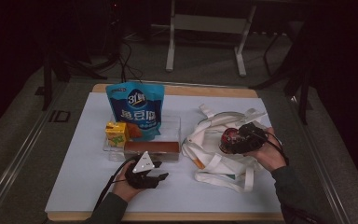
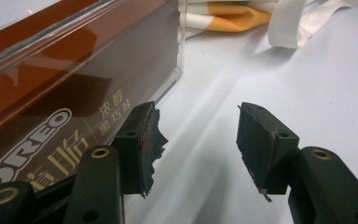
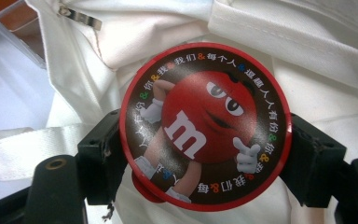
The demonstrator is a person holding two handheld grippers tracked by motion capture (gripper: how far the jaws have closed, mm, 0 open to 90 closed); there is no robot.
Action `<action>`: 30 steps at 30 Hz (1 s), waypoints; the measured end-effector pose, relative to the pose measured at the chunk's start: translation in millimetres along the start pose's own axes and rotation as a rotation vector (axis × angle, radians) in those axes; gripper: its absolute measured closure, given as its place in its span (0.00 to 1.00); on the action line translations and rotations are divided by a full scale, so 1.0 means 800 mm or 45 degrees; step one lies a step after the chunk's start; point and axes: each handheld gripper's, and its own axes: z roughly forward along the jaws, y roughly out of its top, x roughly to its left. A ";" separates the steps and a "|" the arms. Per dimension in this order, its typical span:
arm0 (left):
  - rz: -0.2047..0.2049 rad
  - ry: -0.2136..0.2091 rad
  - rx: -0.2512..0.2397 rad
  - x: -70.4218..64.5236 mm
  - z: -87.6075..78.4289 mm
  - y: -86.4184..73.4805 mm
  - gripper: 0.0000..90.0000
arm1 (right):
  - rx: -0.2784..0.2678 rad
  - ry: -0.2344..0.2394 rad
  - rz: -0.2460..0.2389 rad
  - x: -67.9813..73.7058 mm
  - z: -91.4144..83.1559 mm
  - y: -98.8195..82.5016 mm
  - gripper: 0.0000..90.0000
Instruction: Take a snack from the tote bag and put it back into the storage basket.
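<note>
Table: a pale sheet (image 1: 74, 177) covers the wooden tabletop, seen from the high view.
Left gripper (image 1: 154, 177): held low near the table's front edge, its black jaws released and standing apart with nothing between them; in the left gripper view (image 2: 199, 140) bare sheet shows in the gap.
Clear tray: a transparent plastic box (image 1: 172, 122) sits just beyond the left gripper, holding three items.
Juice carton: a small yellow drink box (image 1: 116, 134) stands at the tray's left end.
Snack pouch: a blue foil bag with white lettering (image 1: 136, 108) stands upright behind the carton.
Biscuit box: a long brown Oreo packet (image 1: 151, 148) lies along the tray's front wall, close beside the left jaw (image 2: 74, 93).
Tote bag: a white cloth bag with long straps (image 1: 214, 163) lies crumpled right of the tray.
Right gripper (image 1: 235, 140): held over the bag, clenched on a round red-rimmed M&M's candy tub.
Candy tub (image 3: 205, 123): gripped at both sides, its lid facing the camera, white cloth behind it.
</note>
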 end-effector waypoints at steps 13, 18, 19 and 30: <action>-0.001 -0.001 0.000 0.000 0.000 0.000 0.53 | 0.000 0.021 -0.026 0.006 -0.003 0.008 0.28; -0.001 -0.001 0.000 0.000 0.000 0.000 0.53 | 0.003 0.022 -0.046 0.007 -0.004 0.011 0.28; -0.002 -0.002 0.000 0.000 0.000 0.000 0.53 | 0.002 0.024 -0.049 0.008 -0.004 0.012 0.28; -0.001 -0.002 0.000 0.000 0.000 0.000 0.53 | -0.007 0.031 -0.075 0.011 -0.011 0.021 0.28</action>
